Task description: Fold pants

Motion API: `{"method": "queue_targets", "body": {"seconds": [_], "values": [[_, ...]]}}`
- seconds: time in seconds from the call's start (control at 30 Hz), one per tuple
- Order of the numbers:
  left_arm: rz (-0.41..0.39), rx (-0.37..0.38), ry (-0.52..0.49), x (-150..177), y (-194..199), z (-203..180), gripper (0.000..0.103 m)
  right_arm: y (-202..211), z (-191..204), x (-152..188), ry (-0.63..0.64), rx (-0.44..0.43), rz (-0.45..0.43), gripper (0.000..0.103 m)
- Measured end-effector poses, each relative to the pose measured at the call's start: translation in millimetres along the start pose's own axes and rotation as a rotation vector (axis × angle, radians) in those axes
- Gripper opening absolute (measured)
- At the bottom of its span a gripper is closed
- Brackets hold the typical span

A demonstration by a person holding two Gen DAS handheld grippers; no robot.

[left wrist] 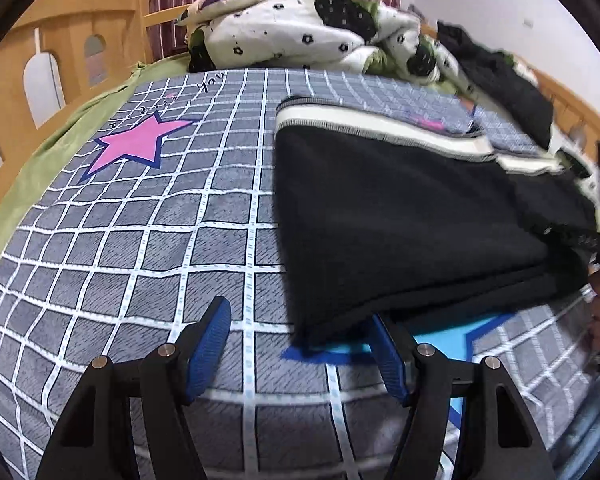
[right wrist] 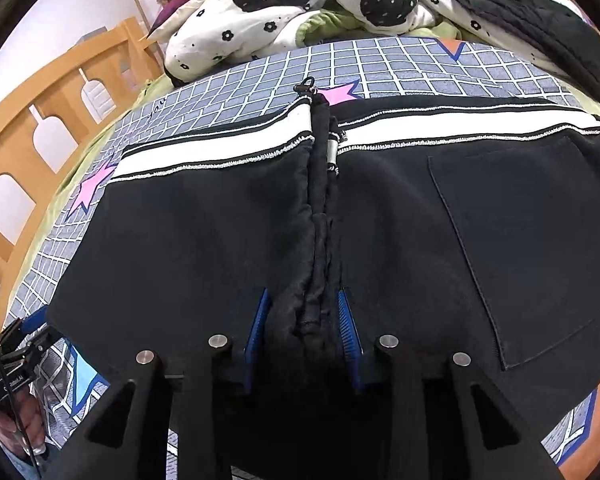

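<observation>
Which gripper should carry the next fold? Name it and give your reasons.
Right. The right gripper is shut on the black pants at a bunched ridge. The left gripper is open, with only one finger under the edge.

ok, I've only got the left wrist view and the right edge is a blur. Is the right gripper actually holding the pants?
Observer: Yes. The right gripper has a bunched ridge of the pants pinched between its blue pads, along the centre seam.
Operator: Anything odd at the waistband end?
Observer: A small dark clip sticks out past the white waistband, right where the seam meets it.
Operator: Any cue for which face is up?
Observer: A patch pocket shows on the panel to the right of the seam.
</observation>
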State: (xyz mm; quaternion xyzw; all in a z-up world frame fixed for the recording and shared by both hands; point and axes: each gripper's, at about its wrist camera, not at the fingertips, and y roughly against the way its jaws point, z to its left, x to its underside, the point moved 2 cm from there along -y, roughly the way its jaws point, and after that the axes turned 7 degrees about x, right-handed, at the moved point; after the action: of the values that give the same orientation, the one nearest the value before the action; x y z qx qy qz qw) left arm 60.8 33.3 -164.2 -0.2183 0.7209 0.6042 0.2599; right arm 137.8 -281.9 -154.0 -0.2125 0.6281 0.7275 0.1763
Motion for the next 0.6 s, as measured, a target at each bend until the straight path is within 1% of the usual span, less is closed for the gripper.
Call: {"method": "queue_targets", "body": {"seconds": [0.03,0.07,0.1,0.13,0.17,0.2,0.23,0.27,0.3,0.33,0.37,0.4,0.47,0.5,0.53,0.6], "values": [[0.008,0.014,0.023,-3,-3,2,0.064,-1,1,0,-0.001,0.003,0.000,0.035],[0.009,0.043,0.064,-5,-3,5,0.061,-2,1,0,-0.005,0.004,0.001,0.037],[-0.001,0.090,0.124,-8,-2,11,0.061,-4,2,0,-0.008,0.005,0.002,0.039],[-0.014,0.113,0.172,-9,-3,17,0.060,-5,3,0,-0.009,0.009,0.000,0.039],[-0.006,0.088,0.163,-8,-6,17,0.056,-5,4,0,-0.008,0.015,-0.003,0.039],[0.022,0.030,0.116,-7,-13,15,0.055,-5,5,0,-0.009,0.019,-0.006,0.039],[0.026,0.012,0.090,-5,-15,12,0.053,-4,5,0,-0.012,0.021,-0.007,0.037],[0.008,0.007,0.089,-3,-12,9,0.048,-3,5,1,-0.012,0.025,-0.012,0.034],[0.003,0.029,0.103,-3,-9,7,0.046,-2,5,1,-0.006,0.028,-0.017,0.031],[0.007,0.075,0.125,-3,-6,6,0.044,-1,5,1,0.000,0.028,-0.021,0.029],[0.010,0.118,0.139,-2,-3,5,0.044,2,6,0,0.009,0.031,-0.035,0.024],[0.012,0.129,0.137,-3,-1,5,0.044,8,6,-1,0.016,0.035,-0.063,0.021],[0.008,0.087,0.105,-1,2,2,0.044,27,1,-5,0.006,0.010,-0.131,0.016],[0.000,0.079,0.092,0,3,1,0.044,36,-4,-7,-0.016,-0.012,-0.154,0.015],[0.001,0.083,0.089,0,2,2,0.046,44,-12,-9,-0.048,-0.038,-0.166,0.015],[0.013,0.061,0.088,2,-1,2,0.046,46,-22,-9,-0.089,-0.037,-0.158,0.016]]}}
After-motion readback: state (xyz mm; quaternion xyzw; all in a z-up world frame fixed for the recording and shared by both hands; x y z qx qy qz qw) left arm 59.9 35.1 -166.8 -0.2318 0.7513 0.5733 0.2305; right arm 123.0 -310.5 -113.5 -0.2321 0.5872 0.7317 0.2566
